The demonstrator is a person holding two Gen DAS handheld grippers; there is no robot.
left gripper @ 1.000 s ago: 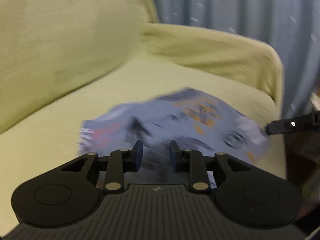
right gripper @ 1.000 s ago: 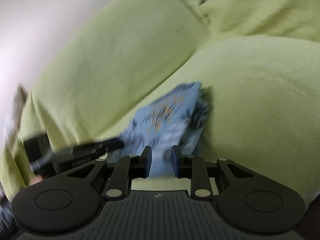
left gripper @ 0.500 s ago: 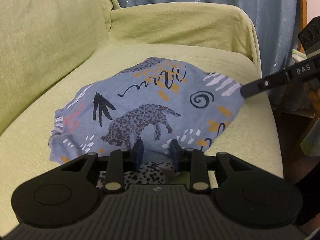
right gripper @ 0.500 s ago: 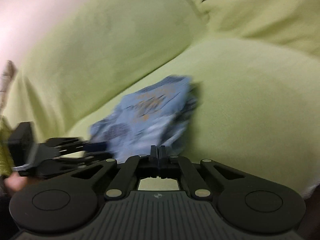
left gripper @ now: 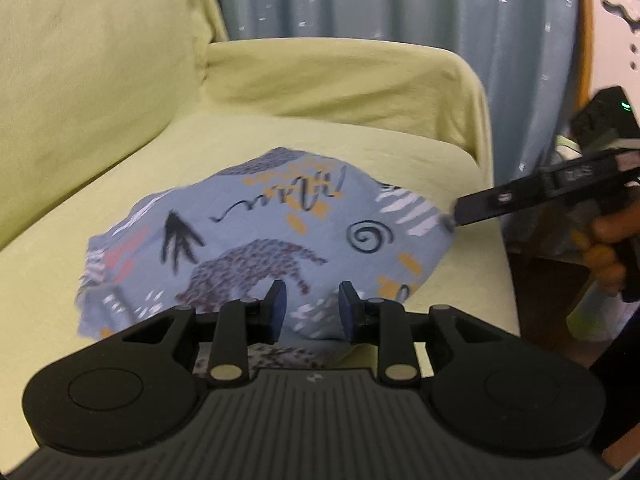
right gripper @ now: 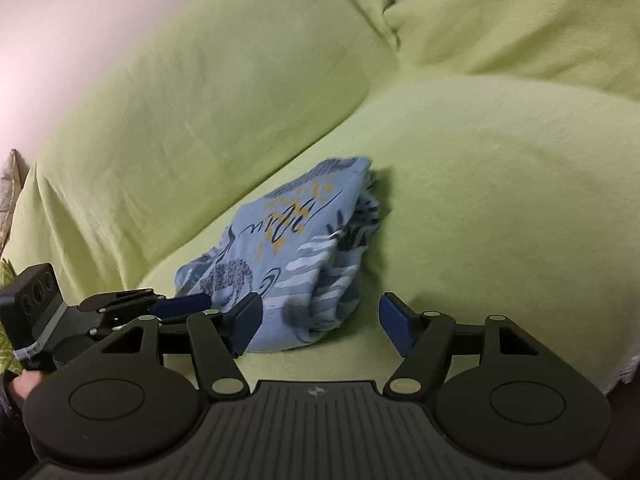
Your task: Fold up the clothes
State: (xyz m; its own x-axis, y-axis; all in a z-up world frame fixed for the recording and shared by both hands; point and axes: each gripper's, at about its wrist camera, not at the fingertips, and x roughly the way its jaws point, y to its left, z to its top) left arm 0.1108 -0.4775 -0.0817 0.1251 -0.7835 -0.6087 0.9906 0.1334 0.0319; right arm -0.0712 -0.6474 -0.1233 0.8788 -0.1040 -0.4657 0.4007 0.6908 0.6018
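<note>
1. Garment (left gripper: 264, 248): one blue printed piece is lying bunched on the green sofa (left gripper: 360, 80).
2. Left gripper (left gripper: 311, 312) is hovering at its near edge, jaws apart, gripping nothing.
3. Right gripper (right gripper: 320, 320) is sitting wide open, empty, beside it.

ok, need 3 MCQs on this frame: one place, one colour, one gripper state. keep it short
1. Where does the blue patterned garment lie?
A. on the yellow-green sofa seat
B. on the floor
C. over the armrest

2. What colour is the curtain behind the sofa?
A. red
B. grey-blue
C. white

3. How stand the right gripper jaws?
A. shut on cloth
B. shut, empty
C. wide open

Answers: 1 A, the cloth rests on the cushion. 2 B, seen in the left wrist view. 3 C, a wide gap shows between the pads, nothing clamped.
</note>
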